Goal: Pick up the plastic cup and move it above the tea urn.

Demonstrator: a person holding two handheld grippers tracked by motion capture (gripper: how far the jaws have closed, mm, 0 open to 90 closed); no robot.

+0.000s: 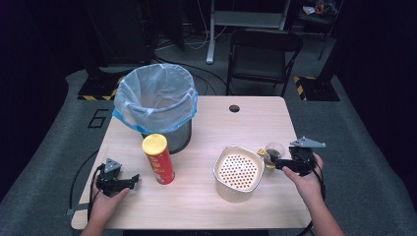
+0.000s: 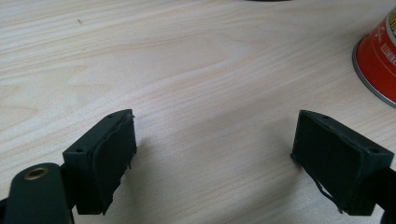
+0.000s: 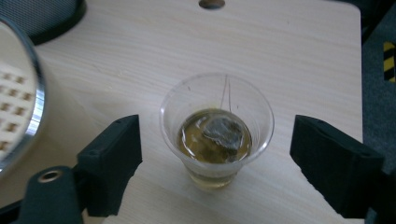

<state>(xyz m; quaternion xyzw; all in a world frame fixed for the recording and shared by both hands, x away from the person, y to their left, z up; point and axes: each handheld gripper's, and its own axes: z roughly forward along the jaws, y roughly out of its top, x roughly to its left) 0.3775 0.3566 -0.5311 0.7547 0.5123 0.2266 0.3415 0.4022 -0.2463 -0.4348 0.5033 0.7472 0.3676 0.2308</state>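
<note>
At the right of the high view, the right gripper [image 1: 284,163] sits low over the pale wood-grain table [image 1: 206,206] with its jaws spread wide around a small clear plastic cup holding brownish tea and a soaked teabag [image 1: 273,150]. In the right gripper view that cup [image 3: 217,135] stands upright in the middle of the frame, squarely between the two black jaws but touching neither, with clear gaps on both sides. Just to its left rises the metal-rimmed wall of a cream perforated strainer basket [image 1: 237,172], close enough that the near jaw has little room. The main risk, as I judge it, is a spill: thin plastic buckles easily, so a hard squeeze could crush the wall and push liquid over the rim, while a jaw that arrives off-centre could tip the cup or knock it against the basket. The teabag string leaning on the rim could also snag. At lower left, the left gripper [image 1: 118,181] rests with jaws released and nothing between them, near a red cylindrical chip can with a yellow lid [image 1: 158,159], in front of a mesh bin lined with a blue plastic bag [image 1: 155,98].
</note>
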